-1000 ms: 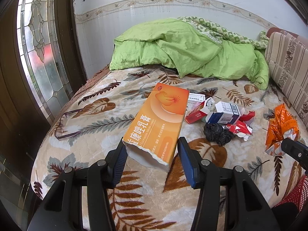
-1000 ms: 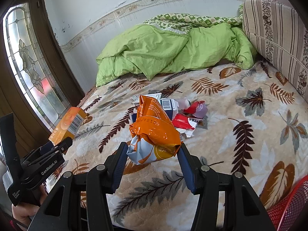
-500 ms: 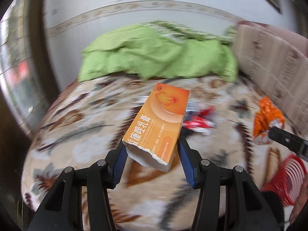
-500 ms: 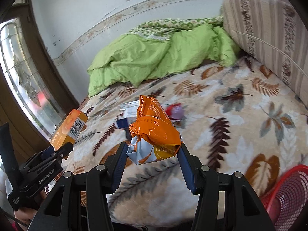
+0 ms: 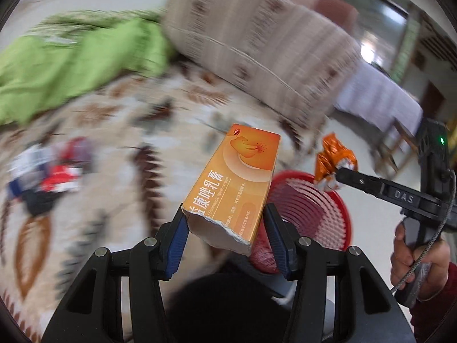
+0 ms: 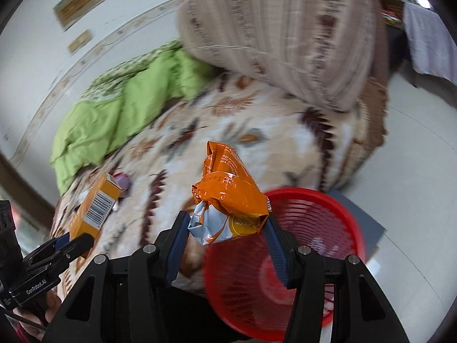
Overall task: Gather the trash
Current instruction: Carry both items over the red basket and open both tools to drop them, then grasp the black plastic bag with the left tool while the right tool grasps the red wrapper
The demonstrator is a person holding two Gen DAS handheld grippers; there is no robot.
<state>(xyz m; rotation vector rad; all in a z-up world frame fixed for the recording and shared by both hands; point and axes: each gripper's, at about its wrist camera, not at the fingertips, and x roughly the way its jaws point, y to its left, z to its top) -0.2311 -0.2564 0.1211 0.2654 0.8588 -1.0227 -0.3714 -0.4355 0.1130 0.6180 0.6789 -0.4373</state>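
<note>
Beside leaf-print bed (image 6: 285, 131), above red basket (image 6: 337, 208): left gripper (image 5: 225, 228) clamped on orange carton (image 5: 237, 177); right gripper (image 6: 228, 231) clamped on crumpled orange wrapper (image 6: 231, 197).

My left claw's box (image 5: 232, 184) reads "OTC", Chinese characters and "Econazole Nitrate cream". My right claw's arm (image 5: 400, 197) says "DAS"; my left claw's body (image 6: 37, 283) says "GenRobot.AI". The box's barcode digits are unreadable.

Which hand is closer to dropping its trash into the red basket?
Right, probably: the right gripper holds its orange wrapper over the red basket, while the left gripper's orange box sits beside the rim.
</note>
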